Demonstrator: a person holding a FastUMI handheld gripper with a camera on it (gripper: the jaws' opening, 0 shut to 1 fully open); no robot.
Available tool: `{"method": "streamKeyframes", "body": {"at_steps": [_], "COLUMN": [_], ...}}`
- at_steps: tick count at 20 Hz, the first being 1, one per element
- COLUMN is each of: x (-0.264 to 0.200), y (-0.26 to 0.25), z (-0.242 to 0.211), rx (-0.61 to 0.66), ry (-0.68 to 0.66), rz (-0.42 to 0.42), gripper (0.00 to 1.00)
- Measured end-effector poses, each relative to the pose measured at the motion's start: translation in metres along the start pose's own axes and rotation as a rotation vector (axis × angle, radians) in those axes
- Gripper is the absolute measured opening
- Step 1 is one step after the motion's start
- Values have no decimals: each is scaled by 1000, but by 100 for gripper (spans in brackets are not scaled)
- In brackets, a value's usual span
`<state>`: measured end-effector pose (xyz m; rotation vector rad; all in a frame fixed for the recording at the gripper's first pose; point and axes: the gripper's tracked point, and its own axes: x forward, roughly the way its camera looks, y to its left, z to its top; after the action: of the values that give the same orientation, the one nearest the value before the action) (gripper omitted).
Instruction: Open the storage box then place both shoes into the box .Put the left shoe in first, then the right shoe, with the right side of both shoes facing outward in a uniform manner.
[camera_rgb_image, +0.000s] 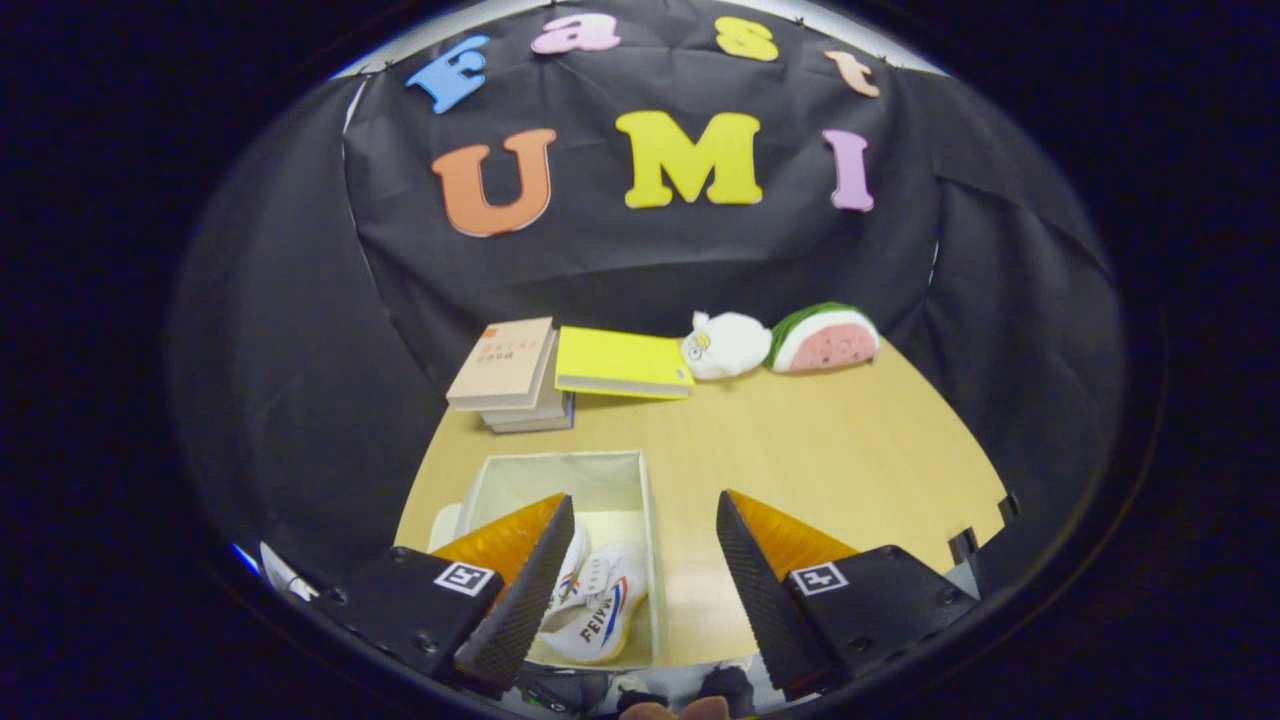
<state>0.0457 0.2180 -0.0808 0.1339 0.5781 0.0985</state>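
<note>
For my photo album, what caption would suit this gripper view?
Open tongs hover empty above a white storage box holding white shoes, on a wooden table.

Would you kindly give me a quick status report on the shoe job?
Tongs open, holding nothing, above the table. Storage box open, white shoes inside. Books beyond the box, not in the way.

Two shoes (598, 600), one box (560, 475), three books (560, 375), two plush toys (780, 342).
</note>
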Motion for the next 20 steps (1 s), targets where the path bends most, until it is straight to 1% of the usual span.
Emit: {"method": "streamKeyframes", "body": {"at_steps": [1,3,6,8,10,11,12,14,20], "x": [-10,-32,-66,-81,-96,-109,-110,-116,-127], "y": [-6,-16,-35,-42,-42,-48,-49,-47,-44], "z": [5,12,27,32,31,40,41,42,42], "rx": [-6,-20,-49,-75,-82,-86,-94,-106,-110], "ry": [-47,-129,-245,-306,-348,-373,-398,-432,-460], "rz": [-9,-25,-65,-84,-86,-92,-102,-112,-89], "gripper": [93,97,99,99,99,99,99,99,99]}}
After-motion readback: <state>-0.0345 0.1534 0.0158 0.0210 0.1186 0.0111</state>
